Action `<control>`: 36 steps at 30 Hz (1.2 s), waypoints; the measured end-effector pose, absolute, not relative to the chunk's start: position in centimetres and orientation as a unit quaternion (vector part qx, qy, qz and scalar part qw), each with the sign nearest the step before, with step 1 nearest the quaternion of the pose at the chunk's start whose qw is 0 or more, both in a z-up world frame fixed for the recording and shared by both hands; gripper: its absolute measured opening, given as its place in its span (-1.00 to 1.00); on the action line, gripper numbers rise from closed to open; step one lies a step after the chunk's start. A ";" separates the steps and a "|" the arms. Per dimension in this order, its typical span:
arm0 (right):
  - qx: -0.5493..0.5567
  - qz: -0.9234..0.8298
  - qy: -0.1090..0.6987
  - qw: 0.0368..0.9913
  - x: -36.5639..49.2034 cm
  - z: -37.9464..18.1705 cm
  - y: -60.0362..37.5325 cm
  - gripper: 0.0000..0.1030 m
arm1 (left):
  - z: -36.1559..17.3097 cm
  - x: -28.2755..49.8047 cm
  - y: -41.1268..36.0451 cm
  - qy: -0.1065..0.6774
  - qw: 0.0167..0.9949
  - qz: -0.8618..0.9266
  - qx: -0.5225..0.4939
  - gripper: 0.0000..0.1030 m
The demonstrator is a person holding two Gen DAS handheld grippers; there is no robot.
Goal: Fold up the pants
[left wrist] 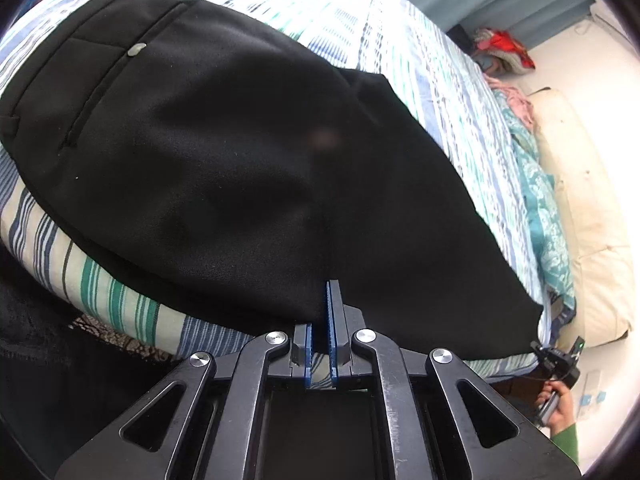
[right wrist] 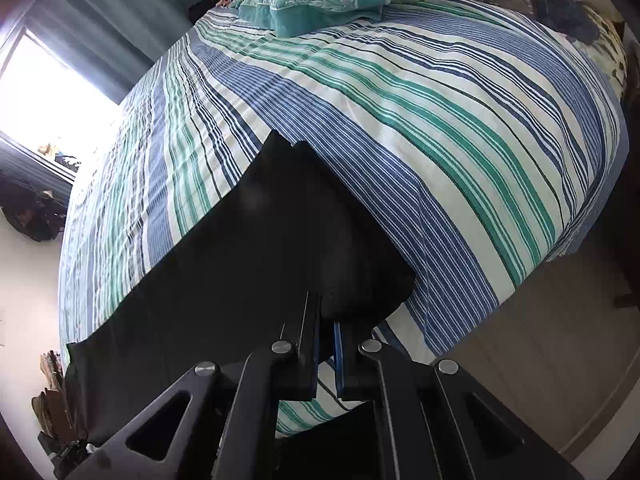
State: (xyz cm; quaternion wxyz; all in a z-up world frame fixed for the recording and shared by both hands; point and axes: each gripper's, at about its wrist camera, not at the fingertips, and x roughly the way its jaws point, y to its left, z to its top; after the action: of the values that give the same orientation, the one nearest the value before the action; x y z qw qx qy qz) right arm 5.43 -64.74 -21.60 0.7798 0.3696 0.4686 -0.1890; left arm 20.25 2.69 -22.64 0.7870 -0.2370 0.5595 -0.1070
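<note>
Black smooth-woven pants (left wrist: pixel 224 152) on striped cotton bedsheet (right wrist: pixel 400 120), both claws, left (left wrist: pixel 326 304) and right (right wrist: pixel 326 320), clamped on its edge.

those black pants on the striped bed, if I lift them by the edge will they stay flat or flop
The black pants will probably flop: they already drape over the curve of the striped bed. The cloth looks thin and smooth, so it may slide on the cover. Both the left gripper and right gripper are shut on an edge, so the middle would likely sag.
</note>
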 end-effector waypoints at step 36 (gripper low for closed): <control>0.264 -0.095 0.340 0.898 9.4 -18.8 -42.5 0.62 | -22.4 27.3 9.3 0.469 0.877 -0.001 -0.104 -0.82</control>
State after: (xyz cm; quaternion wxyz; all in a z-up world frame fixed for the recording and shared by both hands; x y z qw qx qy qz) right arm 9.37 -42.45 -18.82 0.8977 0.2637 0.3401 -0.0950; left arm 27.30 9.28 -22.38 0.8772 -0.1040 0.4687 -0.0005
